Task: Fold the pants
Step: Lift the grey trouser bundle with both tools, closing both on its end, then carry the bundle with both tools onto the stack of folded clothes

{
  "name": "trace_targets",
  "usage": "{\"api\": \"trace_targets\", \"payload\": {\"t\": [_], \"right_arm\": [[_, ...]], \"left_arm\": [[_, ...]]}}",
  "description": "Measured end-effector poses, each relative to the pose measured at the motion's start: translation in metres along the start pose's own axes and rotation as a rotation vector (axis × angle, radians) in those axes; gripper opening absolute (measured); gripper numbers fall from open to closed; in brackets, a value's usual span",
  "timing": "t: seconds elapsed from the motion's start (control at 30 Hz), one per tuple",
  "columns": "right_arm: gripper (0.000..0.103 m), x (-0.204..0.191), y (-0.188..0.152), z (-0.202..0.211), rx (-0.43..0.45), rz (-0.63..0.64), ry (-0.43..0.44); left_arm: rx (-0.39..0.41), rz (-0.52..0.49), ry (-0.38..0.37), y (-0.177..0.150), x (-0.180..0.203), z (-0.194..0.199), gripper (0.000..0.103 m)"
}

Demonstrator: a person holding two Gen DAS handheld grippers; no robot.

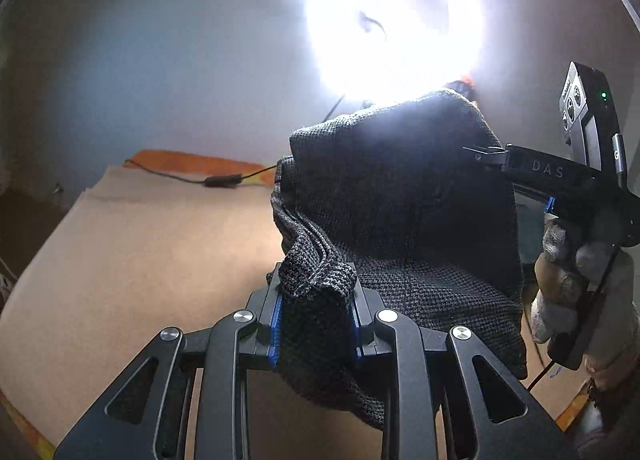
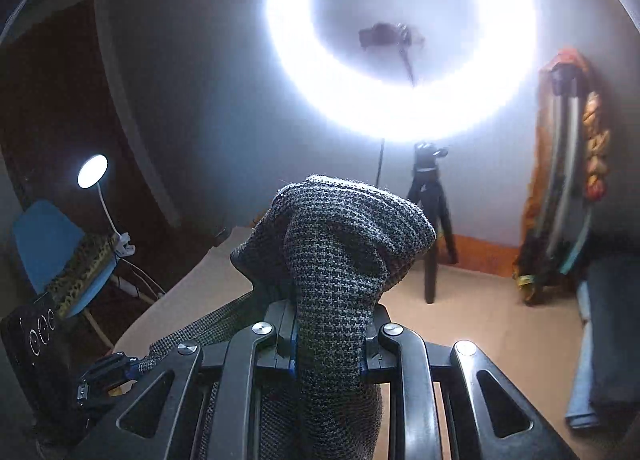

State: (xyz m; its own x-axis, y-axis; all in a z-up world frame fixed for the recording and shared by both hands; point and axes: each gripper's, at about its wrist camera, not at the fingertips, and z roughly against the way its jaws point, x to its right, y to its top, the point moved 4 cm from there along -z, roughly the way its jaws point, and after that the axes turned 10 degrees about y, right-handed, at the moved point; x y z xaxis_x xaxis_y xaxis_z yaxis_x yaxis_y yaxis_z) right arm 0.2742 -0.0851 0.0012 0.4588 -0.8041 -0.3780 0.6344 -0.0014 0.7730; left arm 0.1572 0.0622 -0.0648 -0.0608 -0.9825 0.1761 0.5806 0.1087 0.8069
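The pants [image 1: 400, 211] are dark grey woven cloth, lifted off the tan table [image 1: 140, 252]. My left gripper [image 1: 316, 320] is shut on a bunched edge of the cloth, which hangs down between the blue pads. In the left wrist view my right gripper [image 1: 486, 157] comes in from the right, held by a gloved hand [image 1: 576, 280], and pinches the far side of the same cloth. In the right wrist view my right gripper [image 2: 328, 344] is shut on a fold of the pants [image 2: 340, 244], which stands up over the jaws. The left gripper's tip [image 2: 108, 372] shows at lower left with a strip of cloth.
A bright ring light [image 2: 400, 43] on a black tripod [image 2: 430, 219] stands at the table's far side. A black cable [image 1: 192, 177] lies along the far edge. A blue chair [image 2: 52, 252] and a small lamp [image 2: 93, 171] stand to the left. Folded blue cloth [image 2: 600, 340] lies at right.
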Motion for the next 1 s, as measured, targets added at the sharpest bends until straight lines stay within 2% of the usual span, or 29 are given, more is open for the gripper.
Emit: {"api": "trace_targets", "payload": {"t": [0.2,0.43,0.77,1.0], "right_arm": [[0.019,0.013,0.007,0.05,0.037,0.001,-0.033],[0.019,0.043,0.015,0.112,0.081,-0.004,-0.093],[0.019,0.117,0.028,0.192,0.135,-0.033,-0.214],[0.019,0.18,0.037,0.223,0.157,-0.063,-0.27]], "left_arm": [[0.027,-0.045,-0.045,0.007,0.037,0.01,0.024],[0.056,-0.093,-0.111,0.02,0.091,-0.001,0.023],[0.072,-0.117,-0.244,0.035,0.194,-0.038,0.023],[0.073,-0.135,-0.287,0.042,0.258,-0.072,0.023]]}}
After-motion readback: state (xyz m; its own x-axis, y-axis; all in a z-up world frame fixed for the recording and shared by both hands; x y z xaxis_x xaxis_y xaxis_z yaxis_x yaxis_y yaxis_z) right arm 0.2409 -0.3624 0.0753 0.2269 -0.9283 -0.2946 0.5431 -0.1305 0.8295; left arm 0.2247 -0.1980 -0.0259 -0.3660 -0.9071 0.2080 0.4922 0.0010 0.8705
